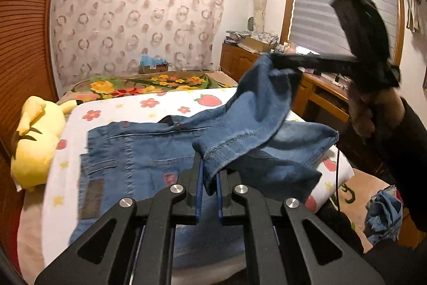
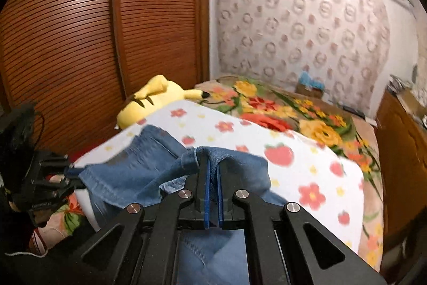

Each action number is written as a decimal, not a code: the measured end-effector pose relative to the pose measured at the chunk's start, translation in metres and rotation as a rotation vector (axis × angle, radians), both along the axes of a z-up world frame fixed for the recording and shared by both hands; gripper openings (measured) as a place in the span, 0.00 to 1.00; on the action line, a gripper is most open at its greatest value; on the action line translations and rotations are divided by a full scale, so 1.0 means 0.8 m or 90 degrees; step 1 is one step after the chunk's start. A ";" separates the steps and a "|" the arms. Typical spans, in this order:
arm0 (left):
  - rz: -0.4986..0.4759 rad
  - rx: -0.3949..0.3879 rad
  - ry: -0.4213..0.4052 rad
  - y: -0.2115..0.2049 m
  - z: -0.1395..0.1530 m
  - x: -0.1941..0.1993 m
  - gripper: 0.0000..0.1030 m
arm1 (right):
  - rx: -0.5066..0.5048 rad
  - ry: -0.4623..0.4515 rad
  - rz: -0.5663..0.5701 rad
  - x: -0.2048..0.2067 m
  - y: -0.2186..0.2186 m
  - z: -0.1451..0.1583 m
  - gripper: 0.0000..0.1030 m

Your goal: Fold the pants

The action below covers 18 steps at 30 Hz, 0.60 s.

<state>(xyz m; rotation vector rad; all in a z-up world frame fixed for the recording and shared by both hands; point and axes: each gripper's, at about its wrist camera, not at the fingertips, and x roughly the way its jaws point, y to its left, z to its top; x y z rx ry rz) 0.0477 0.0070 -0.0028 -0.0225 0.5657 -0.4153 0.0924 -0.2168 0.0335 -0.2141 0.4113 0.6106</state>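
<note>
Blue denim pants spread on bed's white blanket w/ red flower and strawberry print, waistband end lying flat toward yellow plush toy at left, leg ends lifted off the blanket. Left tongs clenched on one stitched leg hem, blue pads pinching denim edge-on, fabric draping down over the near side. Right tongs clenched too, seen from left wrist cam as black rig held by a hand in dark sleeve, gripping the other leg end higher up and farther right; in right wrist cam same tongs w/ cloth bunched over the tips. Held at two hem corners prob. so both legs travel together and stay spread, not twisted; right side higher than left, so cloth between sags unevenly. Waist left flat on blanket likely as anchor, so fold line forms somewhere mid-leg when hems get carried over toward waistband. Judged step: start of first lengthwise-to-short fold, hems raised, nothing laid yet. Next move prob. needs both hems brought across level and set near waistband, edges matched. Risk: thick hem slipping from a shallow pinch, or lower layer dragging along and wrinkling. Second crumpled blue denim piece lying off bed at right, not involved. Motion blur in right view, fine detail there unclear.
</note>
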 end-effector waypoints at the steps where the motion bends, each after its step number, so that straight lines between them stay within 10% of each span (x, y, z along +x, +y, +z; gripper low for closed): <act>1: 0.007 0.000 0.001 0.007 -0.002 -0.005 0.09 | -0.001 0.001 0.008 0.003 0.009 0.003 0.04; 18: 0.099 -0.009 0.079 0.100 -0.064 -0.023 0.09 | -0.068 0.054 0.111 0.115 0.165 -0.008 0.04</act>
